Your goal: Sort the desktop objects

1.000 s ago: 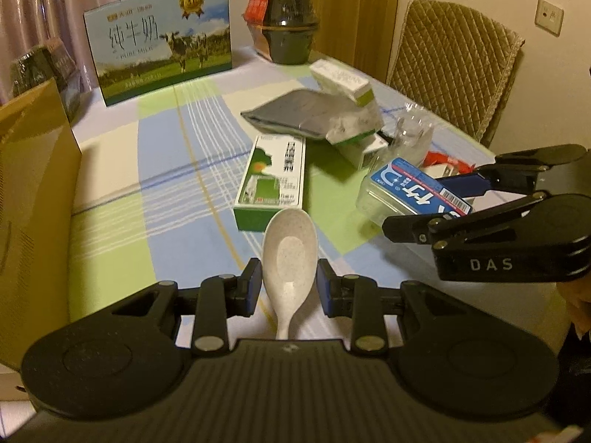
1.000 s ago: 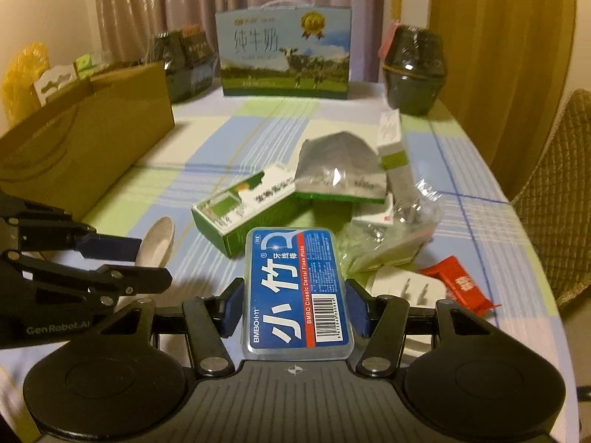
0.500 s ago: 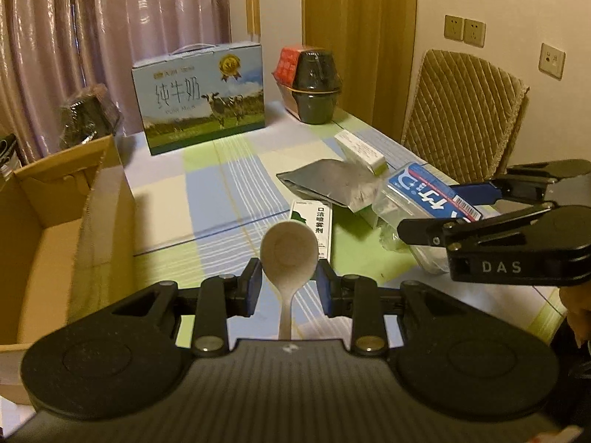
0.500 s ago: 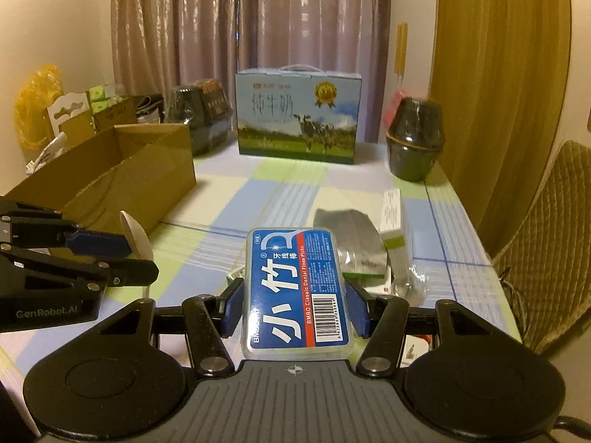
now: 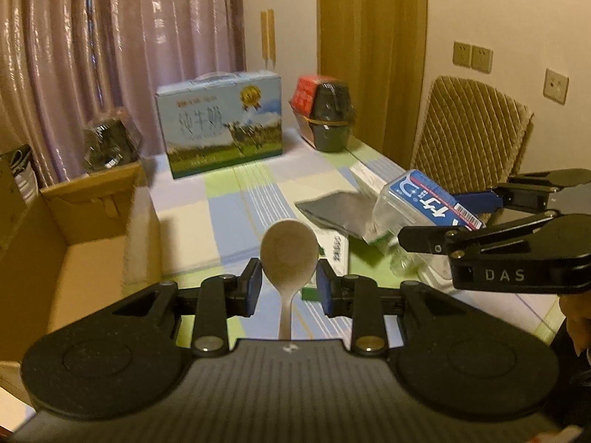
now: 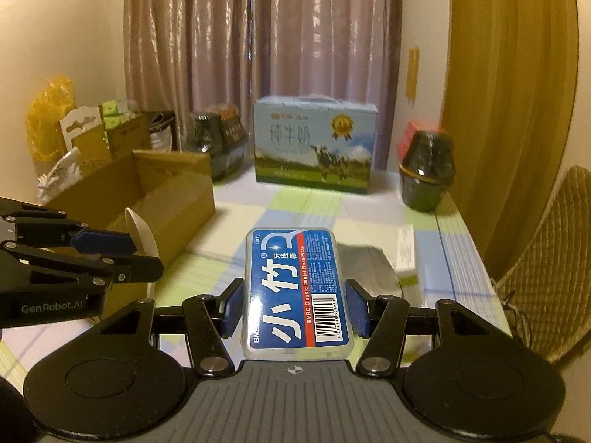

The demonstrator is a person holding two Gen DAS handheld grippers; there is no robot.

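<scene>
The left gripper [image 5: 289,287] is closed on a pale spoon [image 5: 289,254], the blue pads bearing on the sides of the bowl near its junction with the handle, the bowl pointing away toward 12 o'clock and the handle running back toward the gripper body. The spoon looks rigid, light and smooth-glazed, probably ceramic or melamine; treat it as slippery and liable to chip if dropped, and note that the grip on a curved bowl edge is less secure than one across the flat of the handle. The right gripper [image 6: 294,304] is closed on a floss pick box [image 6: 296,289], pads against its two long sides at mid-length, label up. The box appears to be thin clear plastic: light, stiff, with flat parallel sides that suit a side clamp; excess force could flex the lid. Both items are held above the checked tablecloth [image 5: 229,217]. The open cardboard box [image 5: 74,258] lies at 9 o'clock of the left gripper and is the probable destination. A milk carton case [image 6: 314,144] stands at 12 o'clock, far edge.
</scene>
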